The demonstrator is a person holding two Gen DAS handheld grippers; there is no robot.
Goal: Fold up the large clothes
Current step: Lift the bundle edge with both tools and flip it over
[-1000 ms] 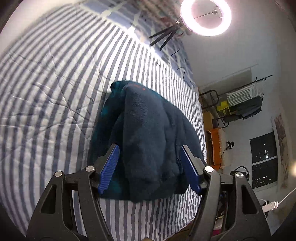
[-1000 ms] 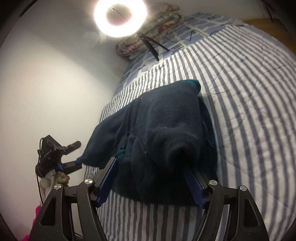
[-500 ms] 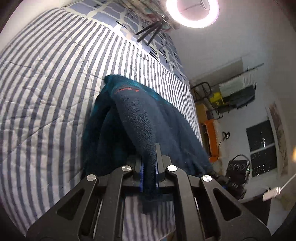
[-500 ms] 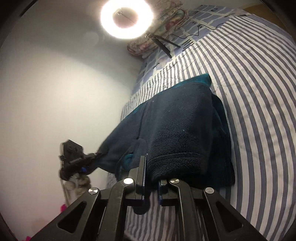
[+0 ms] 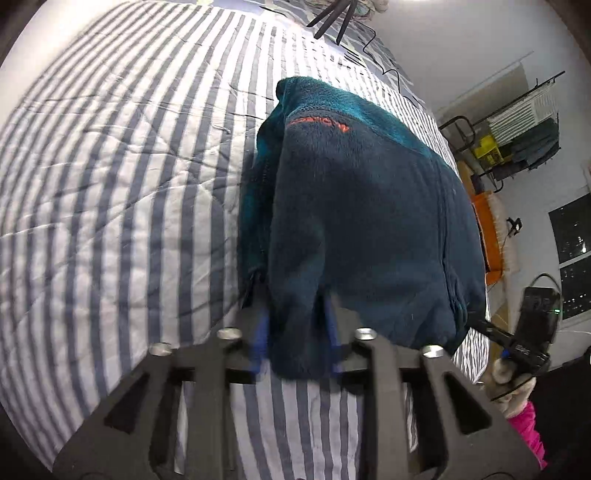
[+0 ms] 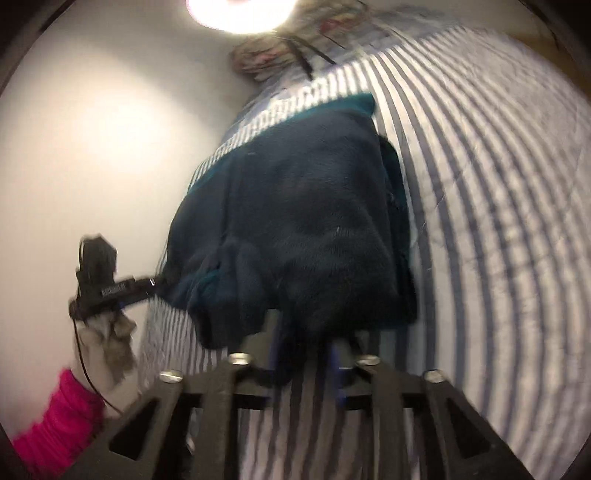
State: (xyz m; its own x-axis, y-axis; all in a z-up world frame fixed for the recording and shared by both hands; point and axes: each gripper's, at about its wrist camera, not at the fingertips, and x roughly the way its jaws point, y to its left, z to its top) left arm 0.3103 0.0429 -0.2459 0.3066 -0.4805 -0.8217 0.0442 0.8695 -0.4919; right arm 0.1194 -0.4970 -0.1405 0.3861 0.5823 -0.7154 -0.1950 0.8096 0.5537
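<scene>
Garment: your dark navy fleece jacket point(image 5: 362, 229) lies bunched on the bed, teal lining showing along its far edge and an orange logo point(image 5: 319, 123) near the collar end.
Bed: the striped quilt point(image 5: 110, 184) in white and grey-blue spreads under and around the jacket on every side you can see.
Left gripper: your left gripper point(image 5: 295, 332) sits at the jacket's near hem with a fold of fleece between its blue-padded fingers point(image 5: 260, 332). The jaws have just been opening from a tight pinch; they stand narrow, and the fabric still fills the gap.
Right gripper: your right gripper point(image 6: 304, 350) is at the other near corner of the jacket, fleece between its fingers too. Its jaws have also just been opening and are narrow now. This view is blurred, so I cannot tell whether the pads are pressing firmly on the cloth.
Other hand in view: from the left wrist camera you see the right gripper's body at the right edge, with a pale glove and a pink sleeve point(image 5: 526, 428).
Background: a ring light point(image 6: 240, 11) glows above the head of the bed.
</scene>
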